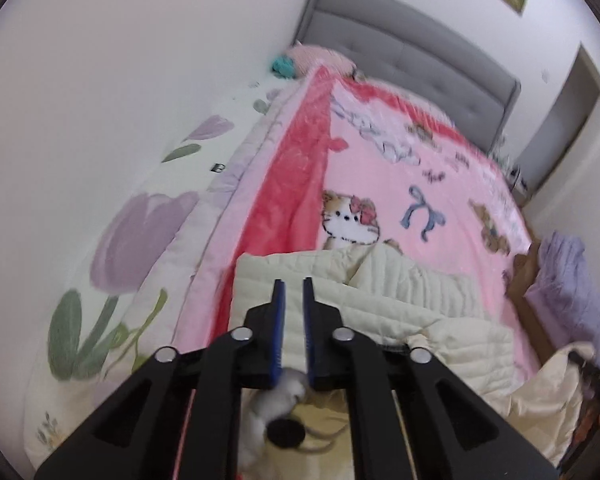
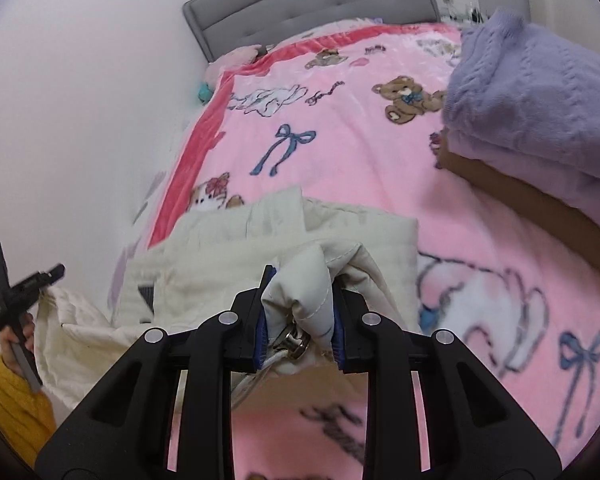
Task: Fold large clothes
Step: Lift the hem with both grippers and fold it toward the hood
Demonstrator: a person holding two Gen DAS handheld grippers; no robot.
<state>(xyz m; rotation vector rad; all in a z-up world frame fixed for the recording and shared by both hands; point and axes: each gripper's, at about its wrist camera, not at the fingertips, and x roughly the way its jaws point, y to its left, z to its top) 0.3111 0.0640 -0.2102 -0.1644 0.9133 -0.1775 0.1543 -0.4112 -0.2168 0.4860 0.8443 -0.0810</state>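
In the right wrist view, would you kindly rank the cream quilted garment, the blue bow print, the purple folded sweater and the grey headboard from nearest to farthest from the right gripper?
1. cream quilted garment: bunched between the right gripper fingers.
2. blue bow print: on the pink blanket, beyond the garment.
3. purple folded sweater: upper right; its rank against the bow is too close to call.
4. grey headboard: far end, top.

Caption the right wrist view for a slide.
Right tool grips a bunched edge of the cream quilted garment above a pink cartoon blanket.

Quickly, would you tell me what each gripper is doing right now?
Left gripper: shut; fingertips bare, a grip on the jacket cannot be told.
Right gripper: shut on a bunched jacket fold.
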